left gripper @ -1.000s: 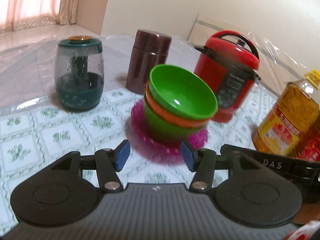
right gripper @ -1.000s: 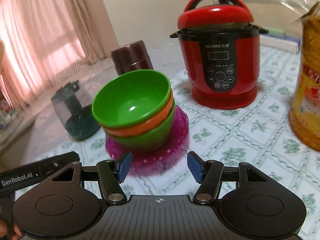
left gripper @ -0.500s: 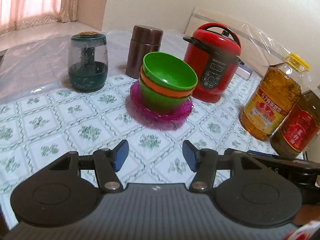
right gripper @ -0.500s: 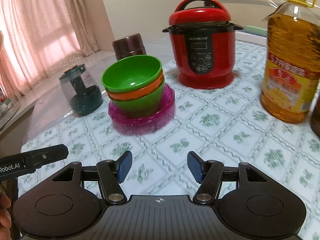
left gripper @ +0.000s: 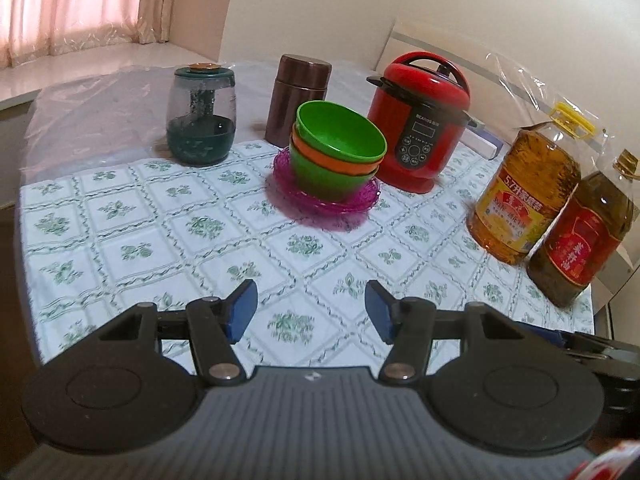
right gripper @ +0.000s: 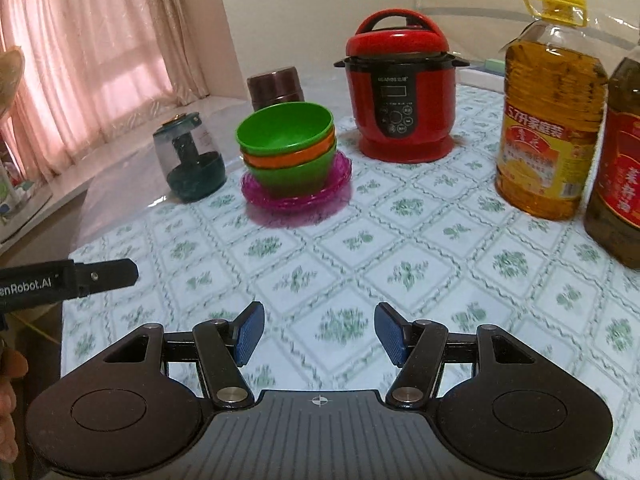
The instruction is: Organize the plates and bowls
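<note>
A stack of three bowls (left gripper: 338,152), green on orange on green, stands on magenta plates (left gripper: 326,196) in the middle of the table; it also shows in the right wrist view (right gripper: 288,148) on the plates (right gripper: 298,196). My left gripper (left gripper: 311,312) is open and empty, well back from the stack near the table's front. My right gripper (right gripper: 319,334) is open and empty, also far in front of the stack. Part of the left gripper's body (right gripper: 68,280) shows at the left of the right wrist view.
A red pressure cooker (left gripper: 420,120) stands right of the stack, a brown canister (left gripper: 298,100) behind it, a green-based glass jar (left gripper: 202,114) to its left. Two oil bottles (left gripper: 524,196) (left gripper: 588,236) stand at the right. The flowered tablecloth (left gripper: 168,232) covers the table.
Both grippers have pulled back from the bowl stack, which now looks smaller and farther away. The stack has not moved. Both grippers stay open.
</note>
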